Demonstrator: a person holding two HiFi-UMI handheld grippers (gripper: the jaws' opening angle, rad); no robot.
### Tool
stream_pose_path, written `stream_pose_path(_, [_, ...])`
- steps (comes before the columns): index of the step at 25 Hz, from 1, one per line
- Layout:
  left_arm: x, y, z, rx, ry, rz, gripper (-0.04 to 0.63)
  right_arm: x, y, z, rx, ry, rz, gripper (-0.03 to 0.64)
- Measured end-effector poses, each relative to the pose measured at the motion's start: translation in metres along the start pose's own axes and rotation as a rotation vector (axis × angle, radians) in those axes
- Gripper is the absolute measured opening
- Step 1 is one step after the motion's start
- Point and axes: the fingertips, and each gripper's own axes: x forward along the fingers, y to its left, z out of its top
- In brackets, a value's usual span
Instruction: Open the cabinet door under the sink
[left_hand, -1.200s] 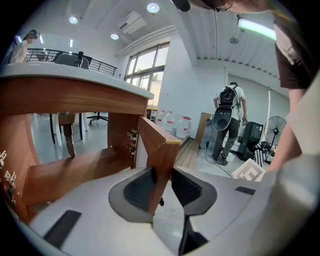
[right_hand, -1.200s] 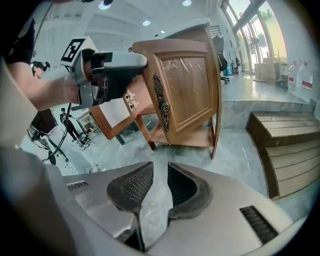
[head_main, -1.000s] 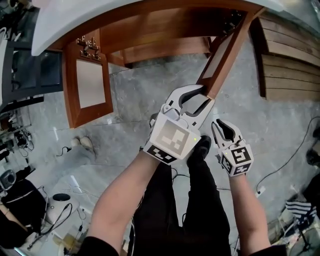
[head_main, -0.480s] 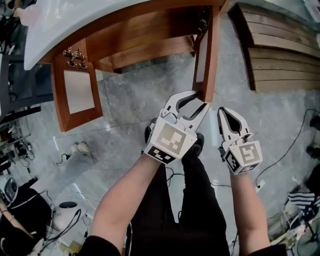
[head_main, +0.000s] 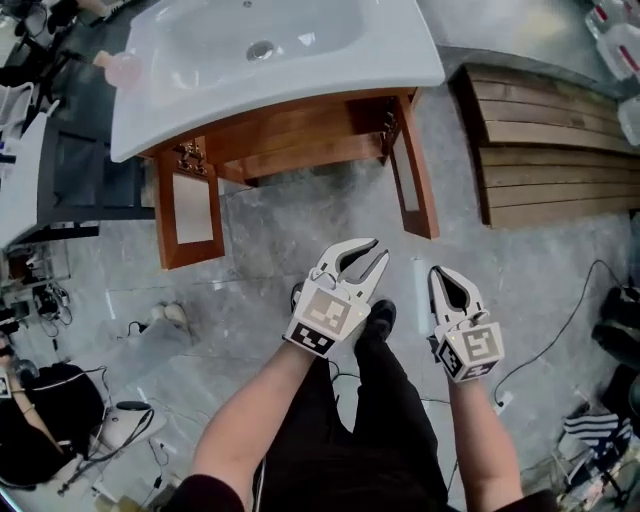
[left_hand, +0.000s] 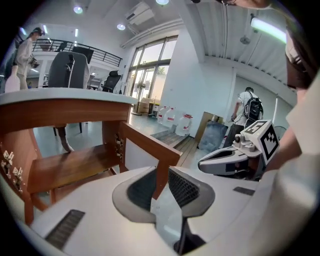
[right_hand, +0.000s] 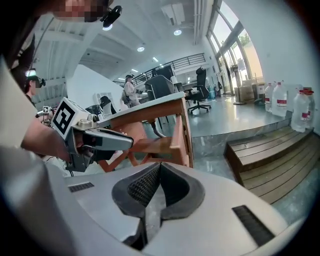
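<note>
The white sink (head_main: 280, 50) sits on a wooden cabinet whose two doors stand swung out: the left door (head_main: 190, 215) and the right door (head_main: 418, 180). Both grippers hang in the air well in front of the cabinet, touching nothing. My left gripper (head_main: 368, 255) is open; its jaws have just been closing and nothing lies between them. In the left gripper view (left_hand: 162, 172) the right door (left_hand: 150, 147) shows beyond the pads. My right gripper (head_main: 443, 272) is shut and empty, and its pads (right_hand: 145, 182) meet.
A stepped wooden platform (head_main: 550, 150) lies to the right of the cabinet. Cables and a power strip (head_main: 500, 400) trail over the grey floor at the right. Clutter and gear (head_main: 60, 400) crowd the left. The person's legs and shoe (head_main: 378, 318) are below the grippers.
Both grippers have drawn back from the right door and risen. The sink top has come into view. The left jaws have narrowed, and the right jaws have shut.
</note>
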Motion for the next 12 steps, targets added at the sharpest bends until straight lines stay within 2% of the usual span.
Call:
stream_pose_path(6, [-0.069, -0.017, 0.058, -0.01, -0.019, 0.084, 0.083, -0.037, 0.051, 0.048, -0.066, 0.03, 0.083, 0.015])
stream_pose_path(12, [-0.139, -0.031, 0.096, -0.046, -0.024, 0.203, 0.069, -0.074, 0.086, 0.106, -0.119, 0.003, 0.185, 0.015])
